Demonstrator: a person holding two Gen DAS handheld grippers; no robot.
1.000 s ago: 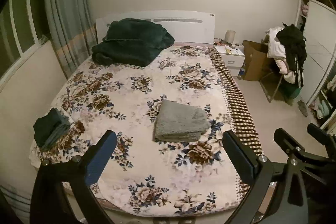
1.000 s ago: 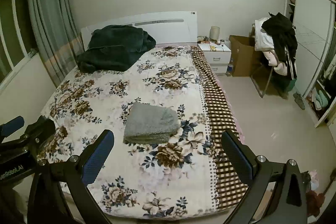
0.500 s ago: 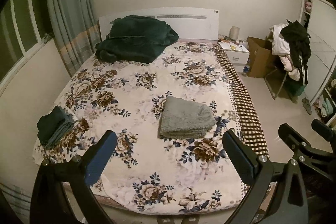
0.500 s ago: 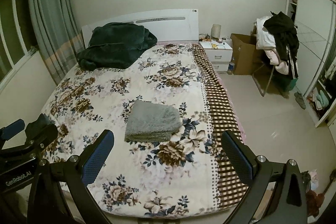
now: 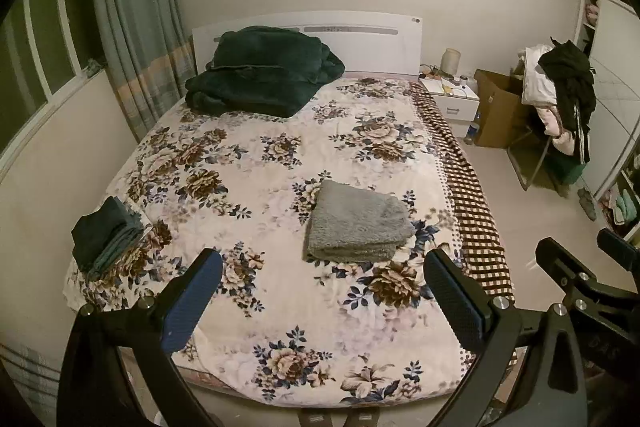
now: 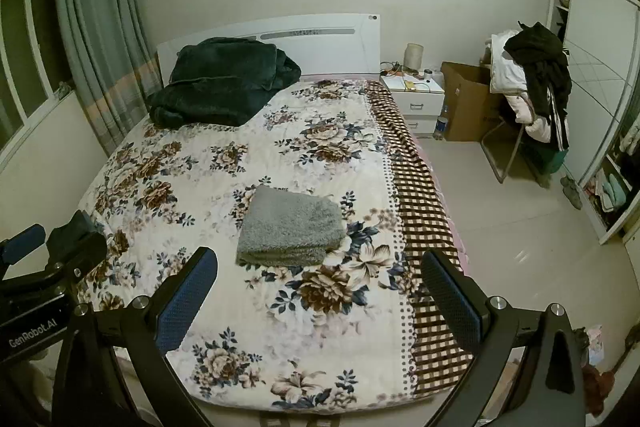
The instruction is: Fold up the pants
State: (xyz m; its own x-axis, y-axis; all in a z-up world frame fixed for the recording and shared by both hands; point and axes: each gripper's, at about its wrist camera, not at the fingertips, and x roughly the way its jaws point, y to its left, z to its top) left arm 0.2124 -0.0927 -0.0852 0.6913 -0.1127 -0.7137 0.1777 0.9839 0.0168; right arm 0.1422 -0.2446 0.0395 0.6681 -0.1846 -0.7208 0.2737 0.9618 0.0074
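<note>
Pants (image 5: 356, 223), grey and fleecy, lie already folded into a thick rectangle on the bed (image 5: 280, 307), a little right of centre in the left view and near centre in the right view (image 6: 290, 227). They look soft, bulky and light, likely to sag and slide open if lifted by one layer; a hold through all the layers at the near stacked edge, one tong on each corner, seems safest. The task appears finished or close to it.

The left tongs (image 5: 320, 291) are spread wide and hold nothing, well short of the pants. The right tongs (image 6: 320, 291) are likewise spread and empty.

The bed carries a floral quilt with a checked border along its right side, soft enough to give under pressure. A dark green blanket (image 5: 260, 79) is heaped at the headboard in the upper middle, and a small dark folded pile (image 5: 106, 235) sits at lower left. Curtains hang at upper left; a nightstand (image 6: 414, 95), box and clothes-laden chair (image 6: 528, 87) stand at right.
</note>
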